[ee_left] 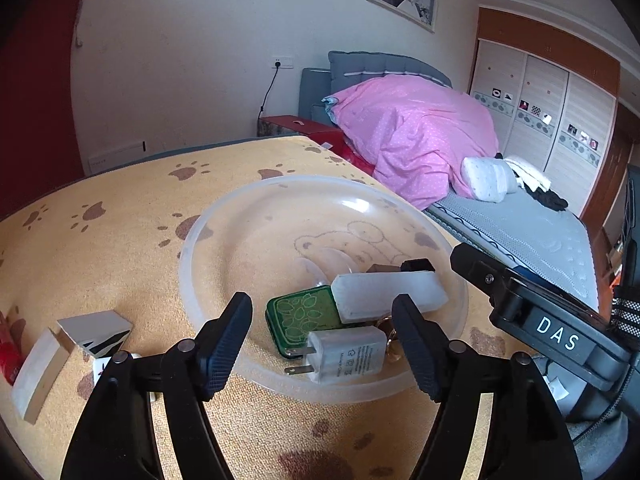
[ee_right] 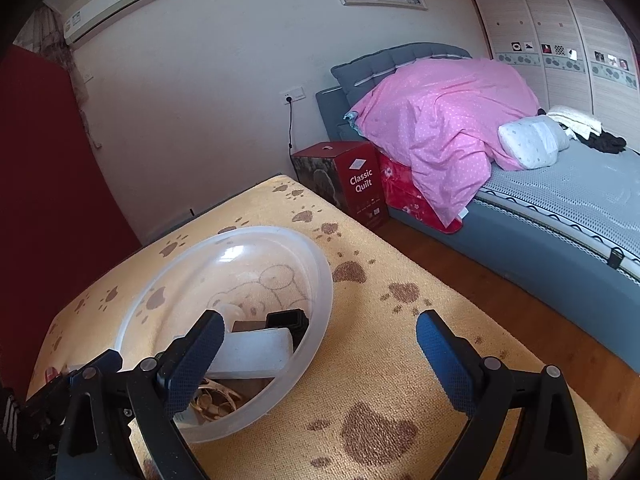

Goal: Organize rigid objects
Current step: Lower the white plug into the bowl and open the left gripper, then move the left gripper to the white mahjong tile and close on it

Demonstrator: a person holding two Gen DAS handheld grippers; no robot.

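Note:
A clear plastic bowl (ee_left: 200, 240) stands on a yellow paw-print towel (ee_left: 100, 240). In it lie a green tin (ee_left: 300, 314), a white charger plug (ee_left: 344, 354), a long white translucent case (ee_left: 388, 296), a small black item (ee_left: 418, 266) and a golden piece (ee_left: 390, 340). My left gripper (ee_left: 322, 346) is open over the bowl's near rim, with the charger between its fingers and untouched by the pads. My right gripper (ee_right: 320, 356) is open and holds nothing; its left finger (ee_right: 196, 356) hangs over the bowl (ee_right: 320, 280), its right finger over bare towel. The white case (ee_right: 256, 352) shows there too.
Left of the bowl lie a silver box with black stripes (ee_left: 96, 332), a white block (ee_left: 40, 376) and a red item (ee_left: 8, 352). A black housing marked DAS (ee_left: 560, 336) juts in at the right. Beyond the towel's edge are a red quilt carton (ee_right: 360, 184), wooden floor and a bed with a pink duvet (ee_right: 440, 120).

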